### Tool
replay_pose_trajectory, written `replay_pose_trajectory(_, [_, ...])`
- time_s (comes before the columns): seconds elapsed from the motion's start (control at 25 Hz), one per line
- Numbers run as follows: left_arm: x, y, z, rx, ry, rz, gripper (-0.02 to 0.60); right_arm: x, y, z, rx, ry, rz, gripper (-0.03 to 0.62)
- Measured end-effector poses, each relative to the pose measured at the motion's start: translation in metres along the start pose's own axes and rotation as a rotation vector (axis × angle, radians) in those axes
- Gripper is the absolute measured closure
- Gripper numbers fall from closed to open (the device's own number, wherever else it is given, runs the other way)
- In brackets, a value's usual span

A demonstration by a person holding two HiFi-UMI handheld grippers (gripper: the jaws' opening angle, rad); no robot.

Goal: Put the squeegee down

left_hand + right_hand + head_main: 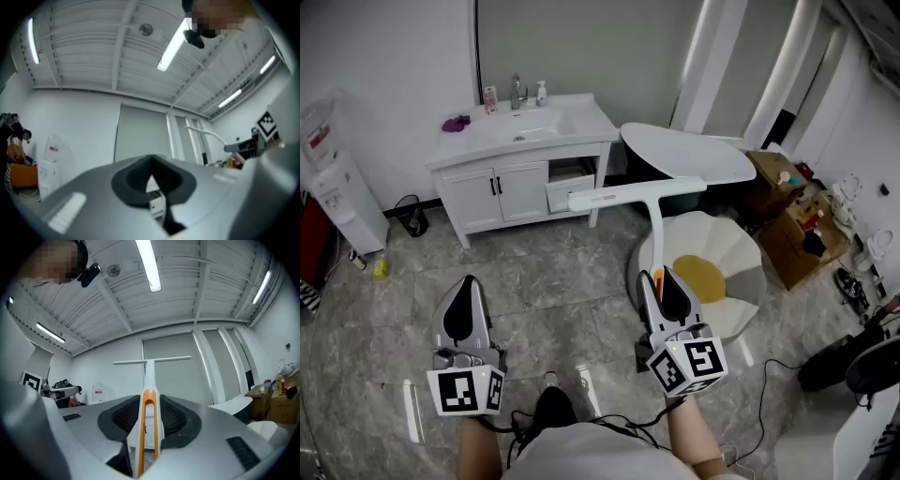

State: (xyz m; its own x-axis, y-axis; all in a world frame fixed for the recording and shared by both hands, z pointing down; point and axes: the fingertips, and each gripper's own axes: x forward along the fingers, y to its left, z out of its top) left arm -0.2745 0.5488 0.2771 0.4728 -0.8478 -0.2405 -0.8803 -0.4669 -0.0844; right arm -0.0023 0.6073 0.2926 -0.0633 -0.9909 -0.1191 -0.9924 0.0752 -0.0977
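Right gripper view shows your right gripper (150, 417) clamped on the orange-and-white handle of the squeegee (150, 366), with the blade crosswise far out front. That long lever could twist in the pads as you lower it, or the blade could clip the white chair (741, 253) close by. Both hands aim forward, tipped slightly up. Your left gripper (469, 298) hangs alongside over the floor (562, 272), jaws together and empty.

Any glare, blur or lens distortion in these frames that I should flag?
Head view: even light, sharp, slight sheen on the floor. Left gripper view: heavy fisheye bend, dark corners, ceiling light blown out. Right gripper view: same bend and corners; squeegee handle sharp.
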Motion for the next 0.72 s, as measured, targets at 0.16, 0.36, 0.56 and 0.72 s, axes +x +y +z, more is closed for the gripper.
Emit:
replay_pose_trajectory(0.16, [0.004,0.001,0.001,-0.001,0.000,-0.008,0.577,0.004,0.001,0.002,0.001,-0.003,0.001,0.464])
replay_pose_trajectory(0.36, [0.019,0.012,-0.005,-0.002,0.002,-0.014,0.577,0.022,0.004,-0.002,0.001,-0.003,-0.002,0.464])
replay_pose_trajectory(0.56, [0.036,0.028,-0.009,-0.002,0.002,-0.020,0.577,0.044,0.008,-0.004,0.004,-0.002,-0.010,0.464])
replay_pose_trajectory(0.72, [0.056,0.041,-0.014,0.005,-0.004,-0.027,0.577,0.066,0.005,-0.006,0.036,-0.024,-0.027,0.464])
